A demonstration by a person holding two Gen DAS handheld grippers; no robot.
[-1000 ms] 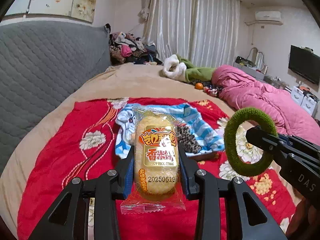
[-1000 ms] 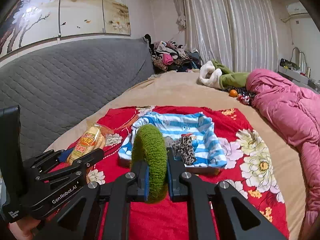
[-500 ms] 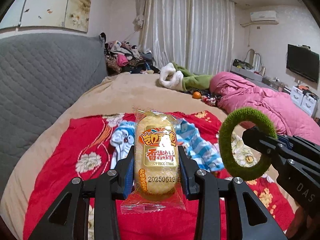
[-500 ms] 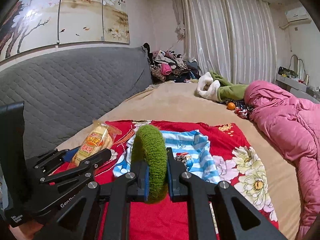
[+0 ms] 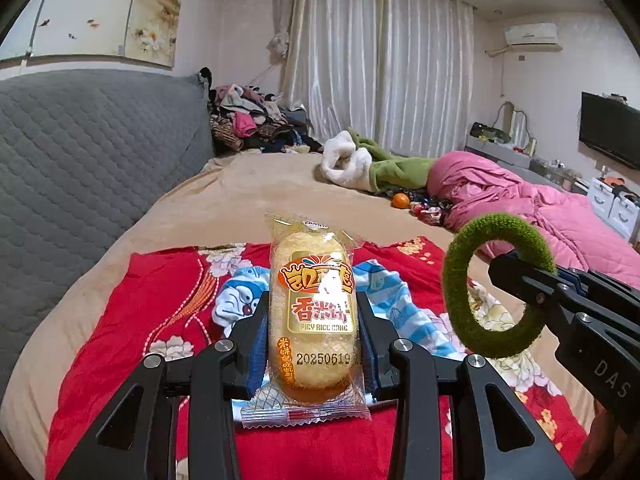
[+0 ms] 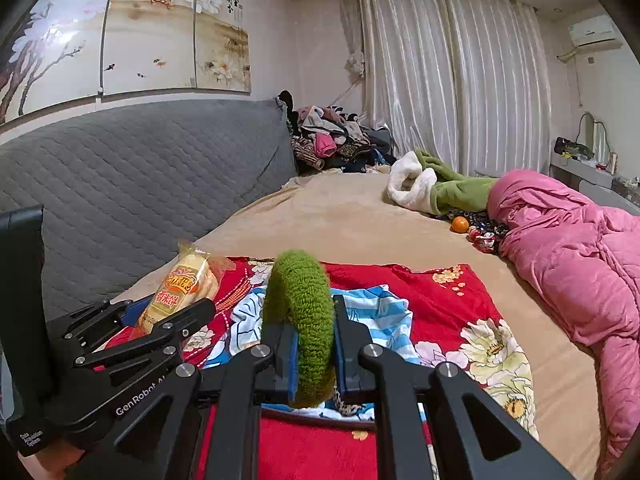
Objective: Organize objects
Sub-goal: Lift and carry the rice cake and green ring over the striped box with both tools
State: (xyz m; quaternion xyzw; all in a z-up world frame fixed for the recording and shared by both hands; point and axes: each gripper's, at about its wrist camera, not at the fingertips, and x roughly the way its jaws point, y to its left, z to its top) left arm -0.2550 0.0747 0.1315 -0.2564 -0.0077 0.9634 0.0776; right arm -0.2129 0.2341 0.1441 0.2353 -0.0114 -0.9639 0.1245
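While my left claw (image 5: pixel 314 316) pinches the rice cake (image 5: pixel 314 320) and my right (image 6: pixel 314 344) is clamped on the green ring (image 6: pixel 300 320), both above the striped box (image 6: pixel 384 316) at twelve o'clock, I should lower each level before letting go.

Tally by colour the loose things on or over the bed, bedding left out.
Green: 2, the ring in the right gripper and the plush
Yellow: 1, the rice cake in the left gripper
Orange: 1, the small fruit
Blue and white: 1, the striped cloth
Total: 5
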